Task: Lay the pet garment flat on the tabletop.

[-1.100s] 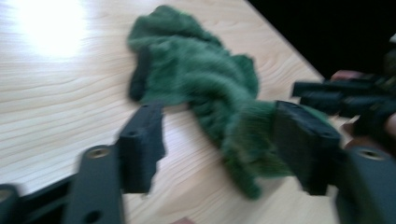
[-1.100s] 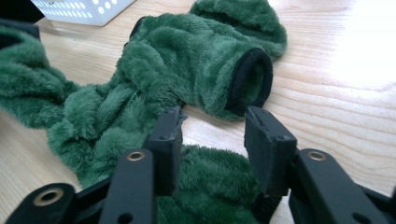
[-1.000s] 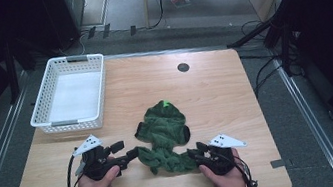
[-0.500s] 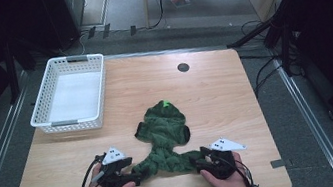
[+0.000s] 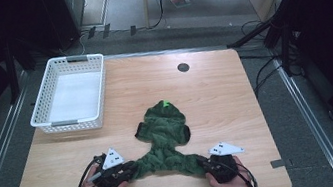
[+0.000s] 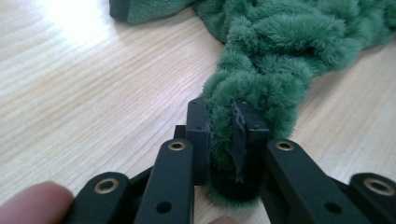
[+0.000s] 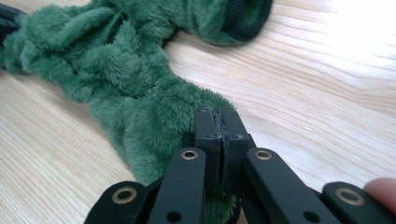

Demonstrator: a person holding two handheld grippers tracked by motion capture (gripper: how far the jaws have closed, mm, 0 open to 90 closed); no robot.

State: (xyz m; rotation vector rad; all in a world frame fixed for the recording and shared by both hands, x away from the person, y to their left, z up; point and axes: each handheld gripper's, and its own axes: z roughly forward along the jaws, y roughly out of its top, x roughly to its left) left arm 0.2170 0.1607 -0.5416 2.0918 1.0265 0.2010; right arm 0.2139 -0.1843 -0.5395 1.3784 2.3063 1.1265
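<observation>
Writing: no brand, label or lettering can be read on anything in view; a small bright green tag at the garment's far edge is too small to make out.
Garment: a dark green fleece garment (image 5: 164, 137) lies on the wooden counter (image 5: 235, 92), toward the near edge and slightly right of centre.
Long axis: the near part is stretched into a rope-like band that runs left to right between the two grippers; the broader bunched part reaches away from the person toward the middle of the counter.
Cuffs: dark ribbed edges show at the upper end of the fleece in both gripper views.
Left gripper: the left gripper (image 5: 127, 170) sits at the band's left end; in the left gripper view (image 6: 226, 135) its jaws are pinched narrowly on a thick fold of the fleece.
Right gripper: the right gripper (image 5: 207, 165) sits at the band's right end; in the right gripper view (image 7: 219, 133) its jaws are pressed nearly together, with fleece caught between and beneath them.
Basket: a white plastic basket (image 5: 40, 124) stands at the far left of the counter, well apart from the garment.
Hole: a round dark grommet (image 5: 182, 67) sits near the counter's far edge.
</observation>
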